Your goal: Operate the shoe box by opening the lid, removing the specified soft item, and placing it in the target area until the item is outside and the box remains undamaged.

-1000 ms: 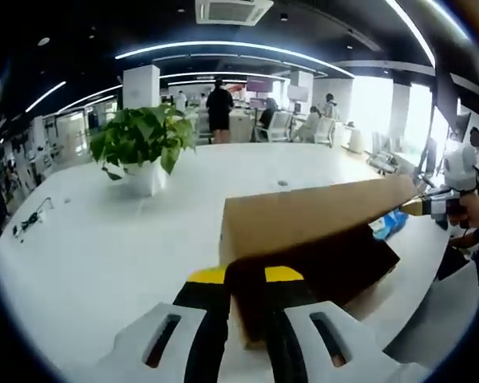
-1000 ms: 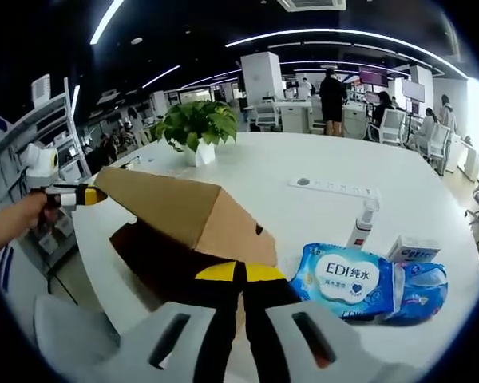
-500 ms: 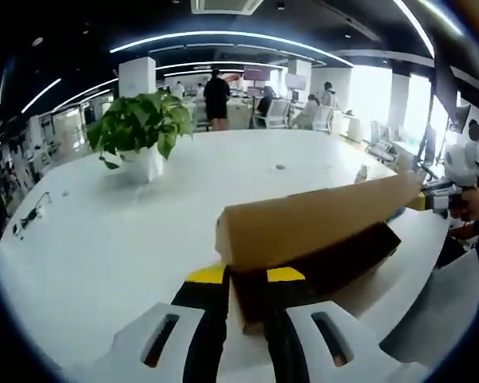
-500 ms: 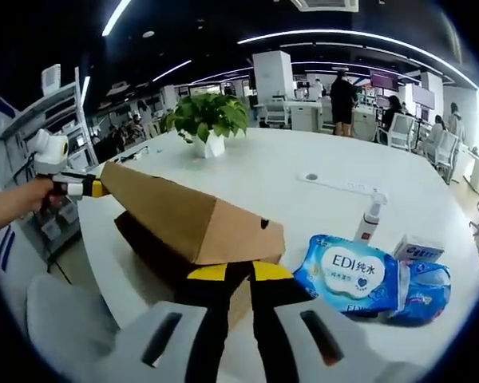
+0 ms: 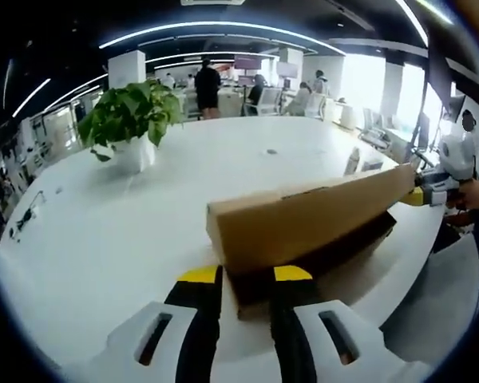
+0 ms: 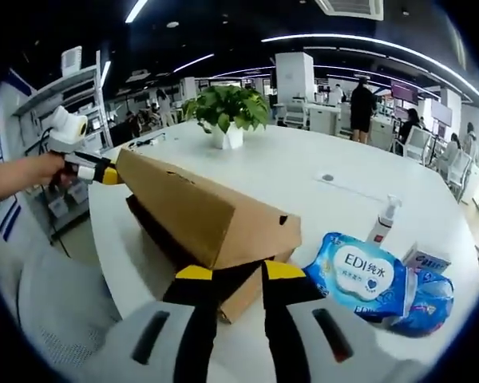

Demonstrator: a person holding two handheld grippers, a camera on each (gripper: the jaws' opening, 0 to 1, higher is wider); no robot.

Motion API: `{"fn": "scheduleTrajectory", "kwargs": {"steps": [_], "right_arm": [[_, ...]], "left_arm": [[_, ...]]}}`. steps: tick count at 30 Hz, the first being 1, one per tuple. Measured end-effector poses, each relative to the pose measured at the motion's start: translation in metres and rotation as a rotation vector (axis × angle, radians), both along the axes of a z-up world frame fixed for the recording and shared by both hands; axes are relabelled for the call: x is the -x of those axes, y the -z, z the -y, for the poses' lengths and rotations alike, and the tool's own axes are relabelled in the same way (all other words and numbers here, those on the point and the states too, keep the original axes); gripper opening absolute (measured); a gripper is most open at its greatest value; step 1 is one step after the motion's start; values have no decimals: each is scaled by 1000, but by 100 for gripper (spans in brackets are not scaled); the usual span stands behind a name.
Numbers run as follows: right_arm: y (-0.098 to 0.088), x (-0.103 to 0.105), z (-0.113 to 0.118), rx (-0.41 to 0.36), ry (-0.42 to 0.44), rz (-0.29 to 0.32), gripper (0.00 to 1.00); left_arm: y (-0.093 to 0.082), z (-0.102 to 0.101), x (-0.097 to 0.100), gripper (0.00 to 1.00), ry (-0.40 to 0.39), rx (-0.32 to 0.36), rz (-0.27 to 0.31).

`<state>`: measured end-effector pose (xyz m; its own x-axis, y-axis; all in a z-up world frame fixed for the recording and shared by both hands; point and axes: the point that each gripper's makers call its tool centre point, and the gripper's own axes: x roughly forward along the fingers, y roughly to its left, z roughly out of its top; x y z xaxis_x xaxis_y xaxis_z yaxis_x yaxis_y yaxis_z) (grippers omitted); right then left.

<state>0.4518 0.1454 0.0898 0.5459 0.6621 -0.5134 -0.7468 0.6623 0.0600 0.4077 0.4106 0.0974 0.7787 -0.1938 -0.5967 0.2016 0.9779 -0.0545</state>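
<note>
Table (image 6: 319, 207) beside box (image 6: 211, 219): wipes (image 6: 363, 275).

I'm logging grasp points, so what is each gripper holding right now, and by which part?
Both hold the shoe box lid: the left gripper pinches one end's edge, the right gripper the opposite end, over the box base.

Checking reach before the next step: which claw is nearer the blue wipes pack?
Right. The right claw grips the shoe box end beside the blue wipes pack; the left claw holds the lid's far end, a box length away.
</note>
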Motion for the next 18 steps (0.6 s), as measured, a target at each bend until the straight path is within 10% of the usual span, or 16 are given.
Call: {"fn": "scheduleTrajectory", "kwargs": {"steps": [18], "right_arm": [[21, 17, -5, 44, -79, -18, 27]], "left_arm": [[28, 10, 16, 29, 63, -32, -78]]}}
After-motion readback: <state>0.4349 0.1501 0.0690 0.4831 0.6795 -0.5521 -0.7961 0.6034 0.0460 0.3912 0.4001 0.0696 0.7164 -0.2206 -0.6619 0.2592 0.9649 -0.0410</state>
